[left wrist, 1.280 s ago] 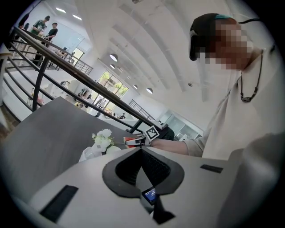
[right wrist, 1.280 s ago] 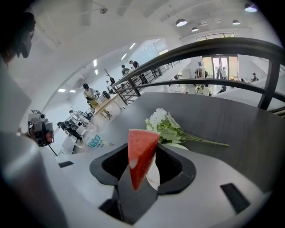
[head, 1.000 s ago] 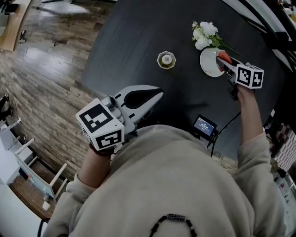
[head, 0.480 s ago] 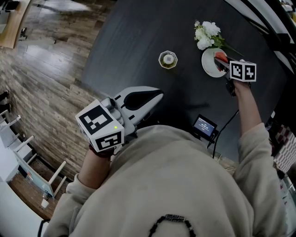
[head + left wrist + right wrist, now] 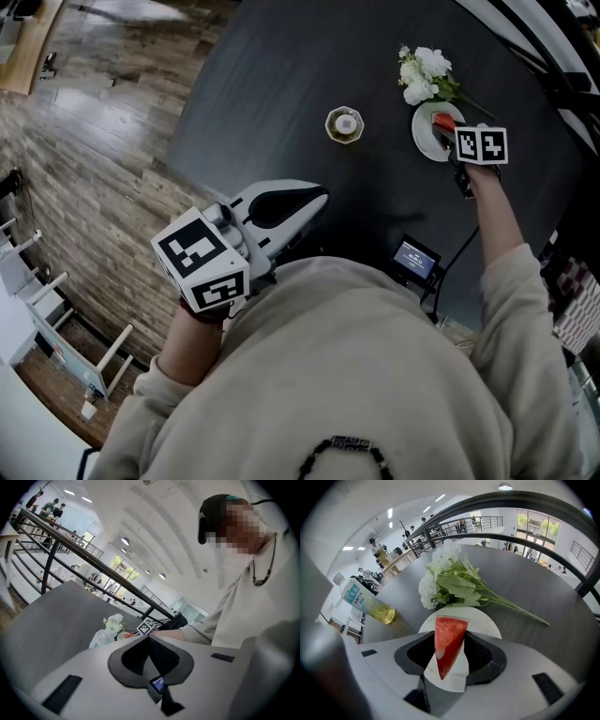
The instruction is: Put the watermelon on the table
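Note:
A red wedge of watermelon (image 5: 449,641) stands between the jaws of my right gripper (image 5: 450,638), which is shut on it and points steeply down. Right under the slice lies a white plate (image 5: 487,623) on the dark table (image 5: 281,75). In the head view the right gripper (image 5: 450,131) hangs over the plate (image 5: 427,139) at the table's far right, with the watermelon (image 5: 442,121) showing red at its tip. My left gripper (image 5: 314,197) is shut and empty, held close to the body at the table's near edge; its jaws (image 5: 148,637) meet at the tip.
A bunch of white flowers (image 5: 422,75) lies just beyond the plate. A bottle of yellow liquid (image 5: 344,124) stands in the middle of the table. A small device with a lit screen (image 5: 413,260) and its cable sit near the front edge. Wooden floor lies to the left.
My right gripper has sunk toward the plate and tipped further down with the watermelon slice still in it. The left gripper has stayed where it was.

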`<action>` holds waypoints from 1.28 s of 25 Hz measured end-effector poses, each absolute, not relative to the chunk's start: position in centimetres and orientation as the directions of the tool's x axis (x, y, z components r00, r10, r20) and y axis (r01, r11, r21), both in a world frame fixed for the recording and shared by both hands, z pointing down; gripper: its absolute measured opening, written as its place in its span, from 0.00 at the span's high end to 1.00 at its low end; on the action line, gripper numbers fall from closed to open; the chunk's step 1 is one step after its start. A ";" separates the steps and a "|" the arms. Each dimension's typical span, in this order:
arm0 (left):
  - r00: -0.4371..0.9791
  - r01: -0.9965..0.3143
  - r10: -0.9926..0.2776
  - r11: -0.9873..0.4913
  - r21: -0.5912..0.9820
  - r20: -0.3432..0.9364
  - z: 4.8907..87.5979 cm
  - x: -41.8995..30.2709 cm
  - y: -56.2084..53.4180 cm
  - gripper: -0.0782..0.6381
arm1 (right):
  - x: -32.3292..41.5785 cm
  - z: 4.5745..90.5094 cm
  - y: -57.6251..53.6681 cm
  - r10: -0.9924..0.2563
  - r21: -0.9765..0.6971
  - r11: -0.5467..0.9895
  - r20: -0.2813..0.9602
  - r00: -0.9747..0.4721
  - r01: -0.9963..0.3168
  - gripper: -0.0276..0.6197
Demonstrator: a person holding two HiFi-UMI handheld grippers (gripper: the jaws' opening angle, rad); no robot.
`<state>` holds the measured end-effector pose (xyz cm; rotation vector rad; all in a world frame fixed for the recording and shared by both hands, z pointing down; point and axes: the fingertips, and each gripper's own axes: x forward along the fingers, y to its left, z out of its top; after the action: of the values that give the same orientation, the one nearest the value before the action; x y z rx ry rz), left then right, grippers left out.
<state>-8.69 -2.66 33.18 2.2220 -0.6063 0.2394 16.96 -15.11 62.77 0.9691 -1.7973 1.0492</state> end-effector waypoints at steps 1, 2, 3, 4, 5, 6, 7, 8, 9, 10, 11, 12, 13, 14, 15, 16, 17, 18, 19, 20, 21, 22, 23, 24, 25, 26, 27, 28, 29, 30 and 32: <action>0.867 -0.498 -0.346 -0.562 0.660 0.359 33.2 -8.7 -2.7 0.89 | 17.1 63.1 -15.0 -0.206 -0.270 0.353 0.911 -0.356 -0.896 0.65; 0.867 -0.498 -0.346 -0.562 0.661 0.359 33.2 -8.8 -2.7 0.89 | 17.2 63.2 -14.9 -0.208 -0.266 0.348 0.913 -0.351 -0.899 0.65; 0.867 -0.498 -0.346 -0.562 0.661 0.359 33.2 -8.8 -2.7 0.89 | 17.3 63.3 -14.9 -0.212 -0.264 0.345 0.913 -0.349 -0.901 0.65; 0.867 -0.498 -0.345 -0.561 0.661 0.360 33.3 -8.8 -2.6 0.89 | 17.3 63.3 -14.9 -0.216 -0.261 0.345 0.913 -0.347 -0.902 0.65; 0.867 -0.498 -0.344 -0.561 0.662 0.360 33.3 -8.8 -2.6 0.89 | 17.4 63.3 -14.9 -0.220 -0.255 0.350 0.913 -0.343 -0.902 0.65; 0.867 -0.498 -0.344 -0.560 0.662 0.361 33.4 -8.8 -2.6 0.89 | 17.3 63.3 -14.9 -0.222 -0.245 0.359 0.915 -0.337 -0.901 0.65; 0.867 -0.497 -0.343 -0.560 0.663 0.361 33.4 -8.8 -2.7 0.89 | 17.3 63.3 -14.9 -0.222 -0.233 0.373 0.917 -0.330 -0.898 0.65; 0.868 -0.497 -0.342 -0.560 0.663 0.361 33.4 -8.8 -2.7 0.89 | 17.1 63.3 -14.9 -0.222 -0.223 0.386 0.919 -0.325 -0.895 0.65; 0.868 -0.496 -0.341 -0.560 0.663 0.361 33.4 -8.8 -2.7 0.89 | 17.0 63.3 -14.9 -0.221 -0.218 0.396 0.920 -0.323 -0.892 0.65; 0.869 -0.494 -0.339 -0.561 0.664 0.360 33.4 -8.8 -2.8 0.89 | 16.8 63.2 -14.9 -0.220 -0.218 0.399 0.920 -0.324 -0.890 0.65; 0.870 -0.493 -0.338 -0.562 0.665 0.360 33.4 -8.7 -2.8 0.89 | 16.8 63.2 -15.0 -0.219 -0.221 0.397 0.920 -0.325 -0.891 0.65; 0.870 -0.492 -0.336 -0.562 0.665 0.359 33.4 -8.7 -2.8 0.89 | 16.7 63.2 -15.0 -0.218 -0.223 0.393 0.920 -0.326 -0.892 0.64; 0.871 -0.491 -0.336 -0.562 0.666 0.359 33.3 -8.7 -2.8 0.89 | 16.7 63.2 -15.0 -0.218 -0.226 0.388 0.919 -0.327 -0.894 0.63; 0.871 -0.491 -0.335 -0.562 0.666 0.359 33.3 -8.8 -2.8 0.89 | 16.7 63.2 -15.0 -0.218 -0.228 0.385 0.919 -0.328 -0.894 0.62; 0.871 -0.491 -0.336 -0.561 0.666 0.359 33.4 -8.8 -2.8 0.89 | 16.7 63.1 -15.0 -0.217 -0.232 0.382 0.918 -0.331 -0.895 0.62; 0.871 -0.491 -0.336 -0.561 0.667 0.359 33.4 -8.9 -2.8 0.89 | 16.7 63.1 -14.9 -0.215 -0.236 0.380 0.918 -0.333 -0.895 0.61; 0.871 -0.492 -0.337 -0.560 0.667 0.359 33.4 -8.9 -2.7 0.89 | 16.6 63.1 -14.8 -0.213 -0.239 0.378 0.917 -0.336 -0.894 0.60; 0.871 -0.492 -0.337 -0.560 0.667 0.359 33.4 -9.0 -2.7 0.89 | 16.6 63.2 -14.7 -0.212 -0.242 0.376 0.918 -0.337 -0.894 0.60; 0.871 -0.491 -0.337 -0.560 0.667 0.358 33.4 -9.0 -2.7 0.89 | 16.7 63.2 -14.6 -0.210 -0.241 0.376 0.918 -0.336 -0.895 0.60; 0.871 -0.490 -0.337 -0.560 0.668 0.357 33.4 -9.0 -2.6 0.89 | 16.8 63.3 -14.5 -0.209 -0.237 0.377 0.920 -0.332 -0.895 0.59; 0.872 -0.490 -0.337 -0.561 0.668 0.356 33.4 -8.9 -2.6 0.89 | 16.9 63.3 -14.5 -0.209 -0.231 0.379 0.922 -0.326 -0.896 0.59; 0.872 -0.490 -0.337 -0.561 0.668 0.356 33.4 -9.0 -2.6 0.89 | 17.0 63.3 -14.4 -0.211 -0.225 0.382 0.923 -0.321 -0.896 0.59; 0.871 -0.490 -0.338 -0.560 0.668 0.356 33.4 -9.0 -2.5 0.89 | 17.0 63.3 -14.4 -0.213 -0.222 0.383 0.923 -0.320 -0.897 0.59; 0.871 -0.491 -0.339 -0.560 0.667 0.356 33.4 -9.1 -2.5 0.89 | 17.0 63.2 -14.4 -0.215 -0.223 0.382 0.922 -0.321 -0.897 0.59; 0.870 -0.492 -0.340 -0.560 0.667 0.356 33.4 -9.1 -2.5 0.89 | 16.9 63.1 -14.4 -0.217 -0.226 0.381 0.921 -0.324 -0.897 0.59; 0.870 -0.492 -0.341 -0.560 0.666 0.356 33.4 -9.2 -2.5 0.89 | 16.8 63.0 -14.4 -0.218 -0.227 0.379 0.920 -0.326 -0.897 0.59; 0.870 -0.493 -0.342 -0.561 0.665 0.355 33.4 -9.2 -2.5 0.89 | 16.8 62.9 -14.4 -0.220 -0.228 0.379 0.919 -0.327 -0.897 0.59; 0.870 -0.492 -0.342 -0.562 0.665 0.354 33.3 -9.2 -2.4 0.89 | 16.8 62.8 -14.4 -0.223 -0.229 0.378 0.918 -0.328 -0.897 0.59; 0.871 -0.490 -0.342 -0.564 0.664 0.352 33.3 -9.2 -2.4 0.89 | 16.8 62.6 -14.4 -0.227 -0.229 0.377 0.917 -0.329 -0.897 0.59; 0.873 -0.487 -0.340 -0.567 0.664 0.350 33.3 -9.1 -2.4 0.89 | 16.9 62.5 -14.4 -0.231 -0.227 0.377 0.916 -0.329 -0.898 0.59; 0.876 -0.481 -0.334 -0.574 0.663 0.347 33.2 -8.9 -2.3 0.89 | 17.1 62.0 -14.2 -0.241 -0.222 0.378 0.914 -0.327 -0.899 0.59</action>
<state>-8.86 -2.27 33.22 2.2327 -0.5847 0.2322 17.09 -14.22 62.03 0.9977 -1.7911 0.9775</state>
